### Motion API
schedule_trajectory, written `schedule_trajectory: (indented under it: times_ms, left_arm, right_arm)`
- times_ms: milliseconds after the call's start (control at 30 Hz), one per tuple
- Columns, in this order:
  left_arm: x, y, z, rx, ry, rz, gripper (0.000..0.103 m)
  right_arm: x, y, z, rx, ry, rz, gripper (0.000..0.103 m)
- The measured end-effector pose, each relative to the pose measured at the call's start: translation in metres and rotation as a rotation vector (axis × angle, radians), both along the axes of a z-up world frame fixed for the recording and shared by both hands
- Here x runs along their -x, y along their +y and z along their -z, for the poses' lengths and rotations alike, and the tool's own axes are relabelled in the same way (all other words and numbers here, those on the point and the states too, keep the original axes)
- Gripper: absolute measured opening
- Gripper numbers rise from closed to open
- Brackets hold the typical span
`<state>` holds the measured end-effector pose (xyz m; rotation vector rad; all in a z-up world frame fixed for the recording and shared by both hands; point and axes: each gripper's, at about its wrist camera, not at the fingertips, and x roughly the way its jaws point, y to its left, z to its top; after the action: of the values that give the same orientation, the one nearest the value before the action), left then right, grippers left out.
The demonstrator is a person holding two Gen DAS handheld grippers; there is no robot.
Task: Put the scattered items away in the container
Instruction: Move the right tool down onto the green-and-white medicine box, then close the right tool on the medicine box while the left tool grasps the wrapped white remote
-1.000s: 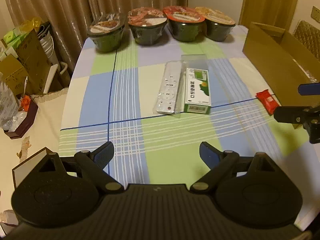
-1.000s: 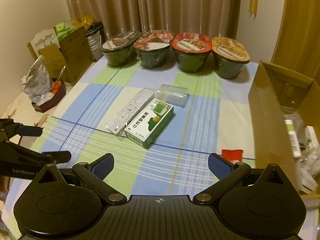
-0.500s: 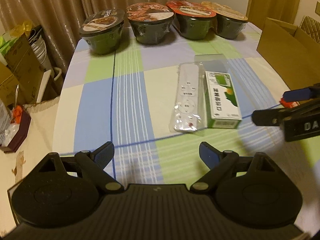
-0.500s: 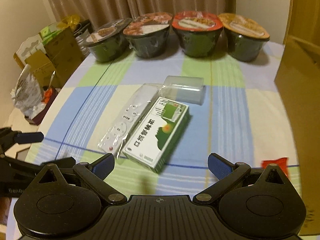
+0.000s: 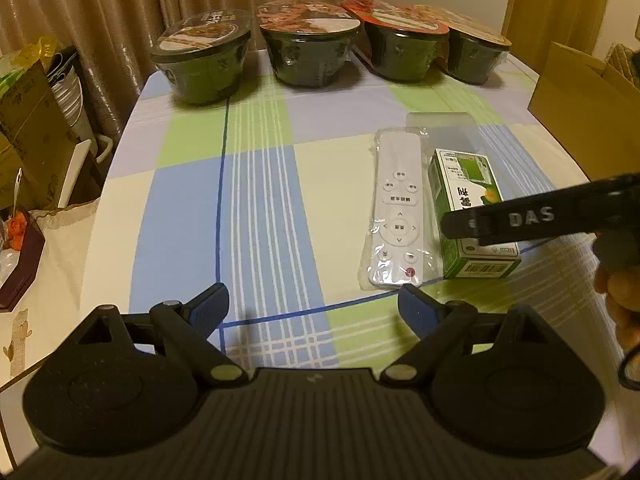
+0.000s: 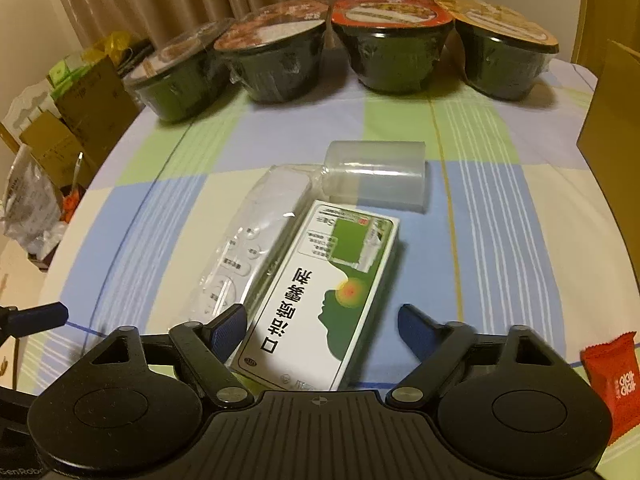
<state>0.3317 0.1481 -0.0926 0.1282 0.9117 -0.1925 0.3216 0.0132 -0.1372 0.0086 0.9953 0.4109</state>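
While the right gripper (image 6: pixel 320 322) straddles the near end of the green-and-white medicine box (image 6: pixel 320 292), its jaws are closing around it, though the pads do not look pressed against the sides yet. The left gripper (image 5: pixel 312 308) hangs wide open over bare tablecloth (image 5: pixel 260 208), holding nothing, with the bagged white remote (image 5: pixel 396 216) just ahead and to its right. As far as the views show, most of the tidying is left: the box, the remote touching its side, a clear plastic case (image 6: pixel 376 176) at their far end, and a red snack packet (image 6: pixel 612 376) near the table edge all lie outside the cardboard box (image 5: pixel 588 96) on the right. Four sealed noodle bowls (image 6: pixel 392 40) stand in a row along the back; whether they count as scattered items I cannot say. The cardboard box is cut off at the frame edge in both views, so its inside is hidden and I cannot tell what already sits in it. From the left wrist view the right gripper's arm crosses in front of the medicine box and hides part of its top.
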Motion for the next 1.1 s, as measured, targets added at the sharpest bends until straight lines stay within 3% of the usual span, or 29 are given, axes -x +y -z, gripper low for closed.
schedule_trajectory:
  times_ms: [100,467,800,867,933,1033,1100]
  left_arm:
    - [-0.001,-0.003,0.002,-0.004,-0.003,0.018,0.089]
    - [-0.035,-0.039,0.006,0.028,-0.021,0.084,0.086]
    - [-0.079,-0.076,0.031,0.042,0.025,0.149,0.065]
    - [-0.082,-0.08,0.033,0.031,0.029,0.148,0.053]
    - [-0.083,-0.083,0.032,0.012,0.021,0.144,0.035]
    - [-0.08,-0.084,0.029,0.01,0.038,0.148,0.034]
    - [-0.069,-0.088,0.028,-0.011,0.043,0.173,0.034]
  right_arm:
    - [0.001,-0.007,0.001,0.018,-0.001,0.002,0.061]
    - [0.013,-0.068,-0.002,0.114,-0.052,-0.01,0.059]
    - [0.018,-0.093,0.009,0.141,-0.071,-0.049,0.06]
    - [0.017,-0.093,0.009,0.138,-0.074,-0.052,0.06]
    - [0.015,-0.092,0.009,0.133,-0.073,-0.054,0.06]
    - [0.012,-0.092,0.007,0.131,-0.076,-0.047,0.078]
    - [0.01,-0.09,0.005,0.13,-0.084,-0.055,0.079]
